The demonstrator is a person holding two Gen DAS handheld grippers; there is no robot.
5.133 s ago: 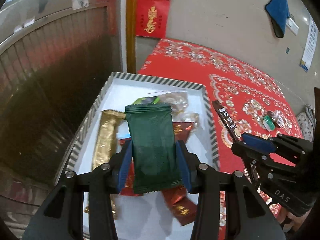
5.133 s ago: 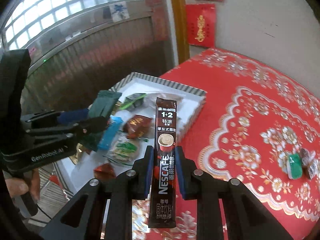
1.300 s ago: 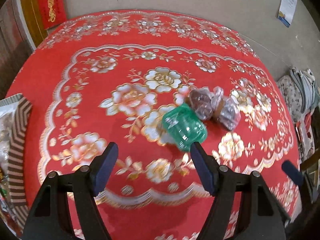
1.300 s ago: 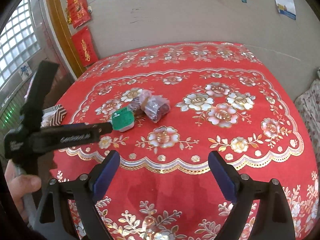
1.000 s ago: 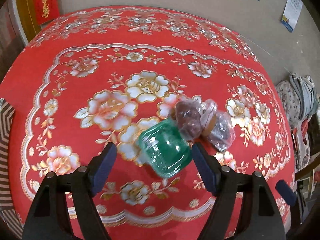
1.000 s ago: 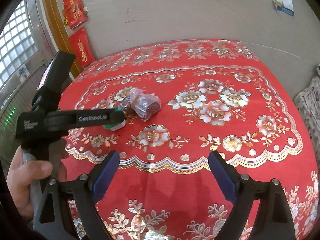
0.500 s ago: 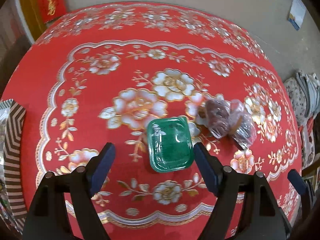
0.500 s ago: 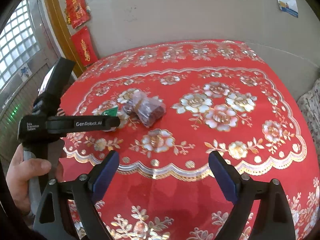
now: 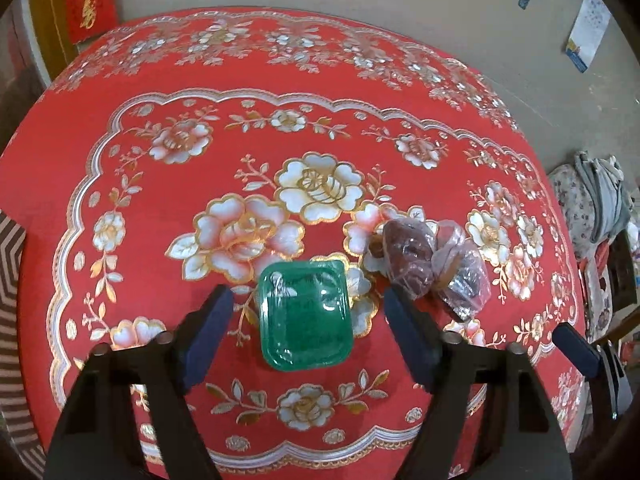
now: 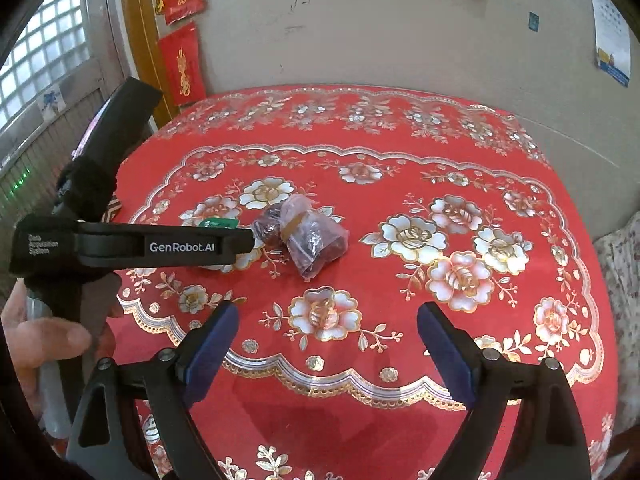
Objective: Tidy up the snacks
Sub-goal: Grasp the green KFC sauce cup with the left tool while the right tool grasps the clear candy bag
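A: Our left gripper (image 9: 306,316) has its blue pads spread wide, and the green snack cup (image 9: 305,316) sits between them, touching neither pad. It rests flat on the red floral tablecloth (image 9: 200,152), with its film lid sealed.

B: And our right gripper (image 10: 328,338) is just as wide apart, with only cloth between its pads. The two clear-wrapped dark snacks (image 10: 306,238) lie together ahead of it, near the green cup's right side.

A: We can't make out what those wrappers hold; the plastic is crumpled and shiny.

B: From the right wrist, the left gripper's arm hides all but a sliver of the cup. The striped box (image 9: 10,280) is cut off at the left edge, its contents out of sight.
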